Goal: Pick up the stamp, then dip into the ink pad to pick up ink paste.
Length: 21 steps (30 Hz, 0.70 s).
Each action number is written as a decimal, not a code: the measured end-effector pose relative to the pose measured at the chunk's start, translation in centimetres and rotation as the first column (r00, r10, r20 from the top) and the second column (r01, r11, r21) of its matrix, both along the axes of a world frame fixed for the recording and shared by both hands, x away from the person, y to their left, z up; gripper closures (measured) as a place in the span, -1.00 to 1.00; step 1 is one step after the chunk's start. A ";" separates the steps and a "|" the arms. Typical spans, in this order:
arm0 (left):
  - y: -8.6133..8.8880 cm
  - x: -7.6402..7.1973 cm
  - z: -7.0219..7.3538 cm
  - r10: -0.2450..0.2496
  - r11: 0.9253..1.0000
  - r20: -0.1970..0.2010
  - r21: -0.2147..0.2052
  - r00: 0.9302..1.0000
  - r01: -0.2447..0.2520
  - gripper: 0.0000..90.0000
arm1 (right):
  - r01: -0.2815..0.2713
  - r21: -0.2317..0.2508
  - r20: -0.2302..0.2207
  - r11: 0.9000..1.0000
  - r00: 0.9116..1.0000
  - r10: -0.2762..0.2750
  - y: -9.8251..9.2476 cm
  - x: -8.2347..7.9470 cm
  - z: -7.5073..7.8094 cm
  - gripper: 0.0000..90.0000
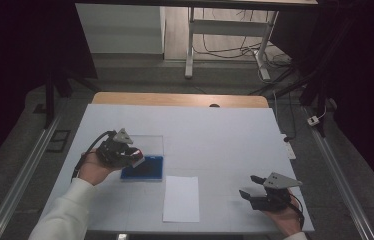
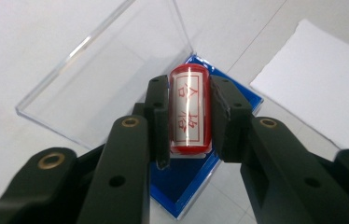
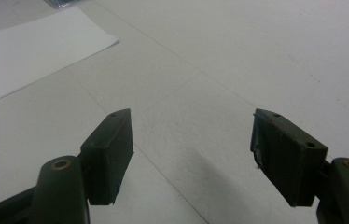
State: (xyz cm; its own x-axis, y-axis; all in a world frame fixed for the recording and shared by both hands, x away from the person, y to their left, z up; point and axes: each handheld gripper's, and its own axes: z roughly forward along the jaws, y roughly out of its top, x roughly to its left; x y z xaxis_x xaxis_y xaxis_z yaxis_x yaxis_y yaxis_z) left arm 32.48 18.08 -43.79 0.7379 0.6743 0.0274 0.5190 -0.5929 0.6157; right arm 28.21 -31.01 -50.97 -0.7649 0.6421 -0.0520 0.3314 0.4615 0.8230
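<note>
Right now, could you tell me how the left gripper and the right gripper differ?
The left gripper is shut on a red stamp above the blue case; the right gripper stands wide open and holds nothing. The left is by the case, the right beyond the paper sheet. Both have black jaws.

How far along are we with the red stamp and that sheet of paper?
Done: the clear lid of the blue case is open. In hand: the left gripper clamps the red stamp above the case. Left: the white paper looks unmarked; the right gripper is open, empty.
</note>
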 end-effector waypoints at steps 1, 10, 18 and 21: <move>-0.1 0.0 0.0 0.002 1.000 0.001 -0.001 1.000 -0.002 0.56 | 0.000 -0.006 0.008 1.000 1.000 0.000 0.0 -0.1 0.1 -0.34; -0.8 0.7 -0.9 -0.005 1.000 -0.026 0.025 1.000 0.006 0.56 | -0.004 -0.011 0.007 1.000 1.000 0.004 0.2 -0.1 0.0 -0.33; -1.1 1.2 -2.3 -0.003 0.999 -0.060 0.051 0.998 0.006 0.56 | -0.012 -0.015 0.029 1.000 0.999 0.013 0.3 -0.5 0.1 -0.31; -1.1 1.4 -2.7 0.001 0.998 -0.067 0.055 0.998 0.002 0.56 | -0.013 -0.012 0.026 1.000 1.000 0.013 0.4 -0.4 0.0 -0.32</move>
